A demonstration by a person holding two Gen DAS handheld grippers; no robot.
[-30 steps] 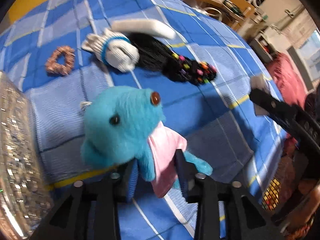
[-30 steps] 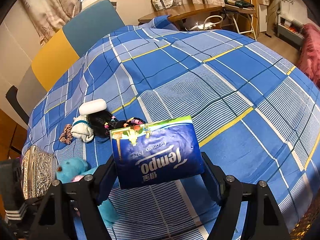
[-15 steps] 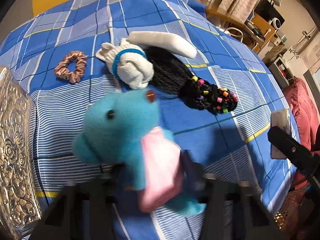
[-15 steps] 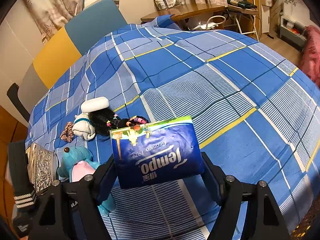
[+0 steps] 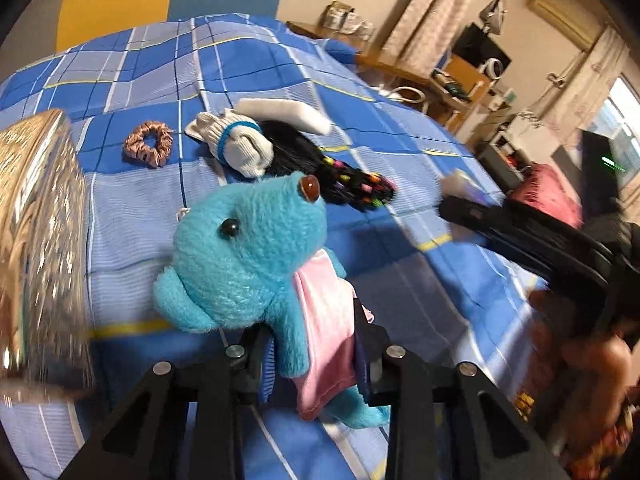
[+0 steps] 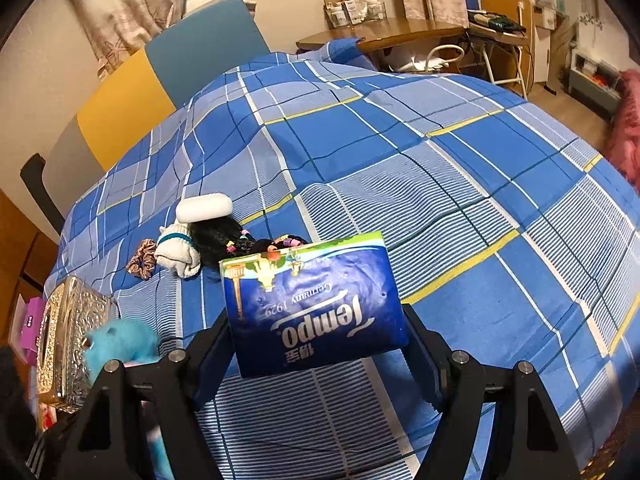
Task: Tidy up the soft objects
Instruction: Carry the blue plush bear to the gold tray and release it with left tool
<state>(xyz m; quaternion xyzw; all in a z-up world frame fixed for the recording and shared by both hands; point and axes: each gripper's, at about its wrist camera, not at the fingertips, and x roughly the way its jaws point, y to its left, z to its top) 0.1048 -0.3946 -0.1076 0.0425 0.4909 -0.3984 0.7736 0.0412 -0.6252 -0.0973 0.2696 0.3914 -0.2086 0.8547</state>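
Two grippers: both hold something above the bed (image 6: 460, 168), which wears a blue checked cover.
Left gripper (image 5: 310, 354): its jaws are closing on the lower body of the blue plush toy (image 5: 248, 256), which sits between them with its pink satin bib (image 5: 326, 320) hanging down over the grip.
Plush toy pose: head up and tilted toward 11 o'clock, one brown eye and one black eye showing, clear of the cover.
Right gripper (image 6: 318, 354): jaws spread wide and pinching the blue Tempo tissue pack (image 6: 316, 308) by its two ends; the lettering reads upside down.
Tissue pack place: at 6 o'clock in the right wrist view, held off the cover.
Beyond the plush toy, toward 12 o'clock in the left wrist view: a rolled white sock (image 5: 240, 146) with a blue band, touching a black hairpiece (image 5: 316, 164) dotted with coloured beads.
Behind the hairpiece: a white oblong object (image 5: 286, 112), touching it.
Pink scrunchie (image 5: 148, 148): at 10 o'clock, just beside the sock, apart from it.
Silver embossed box (image 5: 40, 240): at 9 o'clock in the left wrist view, blurred, on the bed edge.
Room at 1 o'clock: a wooden desk (image 6: 384, 34) with clutter past the bed.
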